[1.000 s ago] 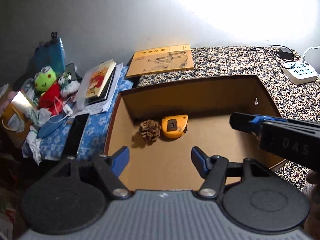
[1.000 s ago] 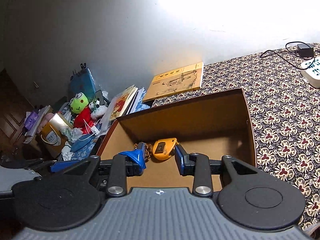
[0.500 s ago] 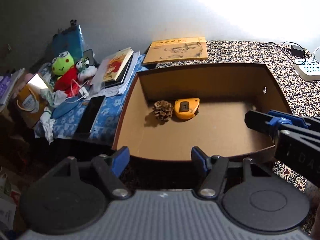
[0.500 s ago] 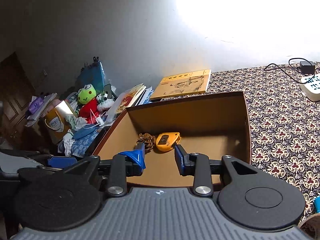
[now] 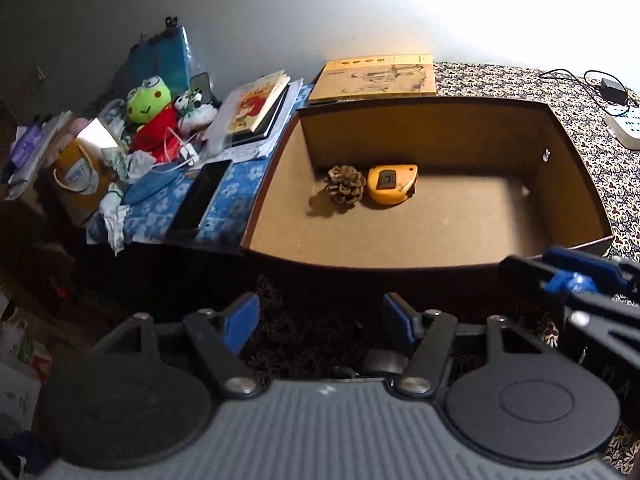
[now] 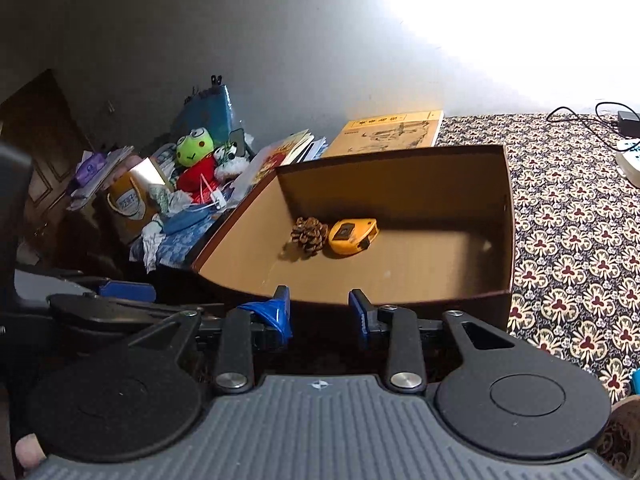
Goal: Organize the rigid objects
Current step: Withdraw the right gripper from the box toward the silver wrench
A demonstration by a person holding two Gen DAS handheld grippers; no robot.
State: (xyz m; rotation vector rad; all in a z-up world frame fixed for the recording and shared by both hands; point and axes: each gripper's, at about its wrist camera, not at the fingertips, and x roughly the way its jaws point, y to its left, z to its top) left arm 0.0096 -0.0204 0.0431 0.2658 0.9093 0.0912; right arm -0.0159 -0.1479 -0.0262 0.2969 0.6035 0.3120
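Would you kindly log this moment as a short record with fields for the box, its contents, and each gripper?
container: open cardboard box on the patterned tablecloth
contents: pine cone touching a yellow tape measure, near the far wall
left gripper: open, empty, outside the box's near wall
right gripper: open, empty, at the near wall
beside box: yellow book, plush frog

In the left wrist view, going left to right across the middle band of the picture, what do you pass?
Yellow paper bag → green frog plush → black phone → pine cone → yellow tape measure → right wall of the cardboard box → white power strip.
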